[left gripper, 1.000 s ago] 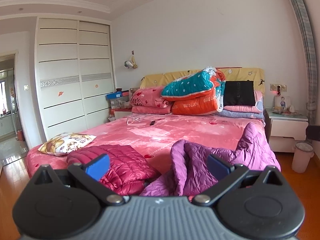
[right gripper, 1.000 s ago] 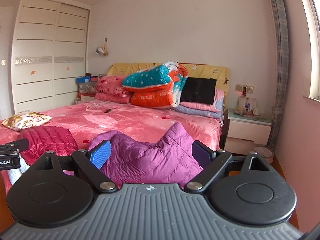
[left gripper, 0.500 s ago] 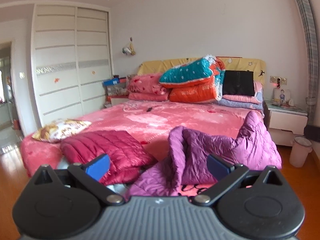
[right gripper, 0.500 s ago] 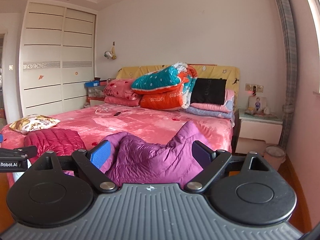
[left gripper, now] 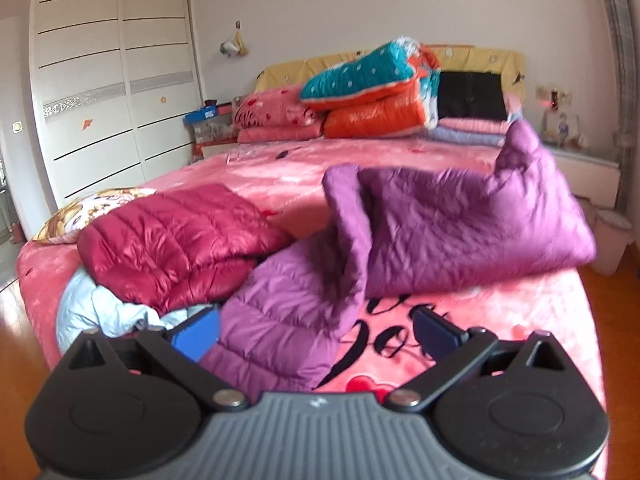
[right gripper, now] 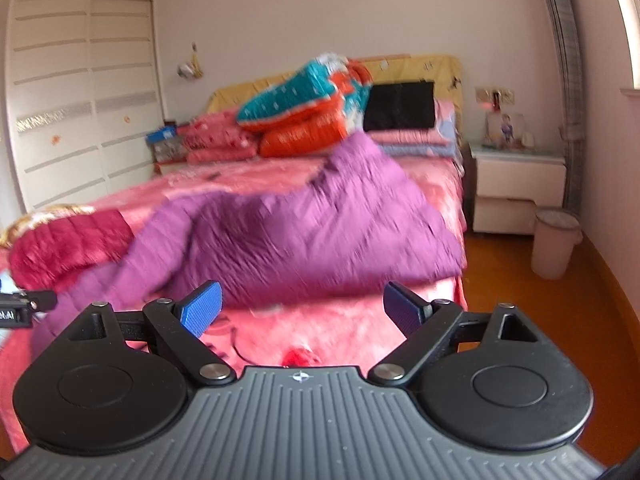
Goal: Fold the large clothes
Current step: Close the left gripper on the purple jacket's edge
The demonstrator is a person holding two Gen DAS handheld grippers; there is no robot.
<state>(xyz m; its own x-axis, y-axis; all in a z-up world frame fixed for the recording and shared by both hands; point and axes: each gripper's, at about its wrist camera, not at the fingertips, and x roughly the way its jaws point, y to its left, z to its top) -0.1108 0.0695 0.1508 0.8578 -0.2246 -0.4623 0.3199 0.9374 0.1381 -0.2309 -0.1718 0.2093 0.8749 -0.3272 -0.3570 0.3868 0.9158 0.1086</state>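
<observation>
A purple quilted down coat (left gripper: 440, 232) lies crumpled near the foot of the pink bed (left gripper: 500, 320), one part hanging toward the front edge; it also shows in the right wrist view (right gripper: 312, 232). A dark red down jacket (left gripper: 176, 240) lies folded to its left, on a pale blue garment (left gripper: 100, 312). My left gripper (left gripper: 316, 332) is open and empty, just in front of the purple coat's hanging part. My right gripper (right gripper: 302, 312) is open and empty, above the bed's foot, short of the coat.
Stacked quilts and pillows (left gripper: 376, 92) sit at the headboard. A white wardrobe (left gripper: 112, 92) stands left. A nightstand (right gripper: 520, 188) and a bin (right gripper: 556, 244) stand right of the bed on the wooden floor. A patterned pillow (left gripper: 92, 212) lies at the bed's left corner.
Both grippers have moved forward and tilted down toward the foot of the bed; the purple coat and the bed's front edge now look larger and closer. Both stay open.
</observation>
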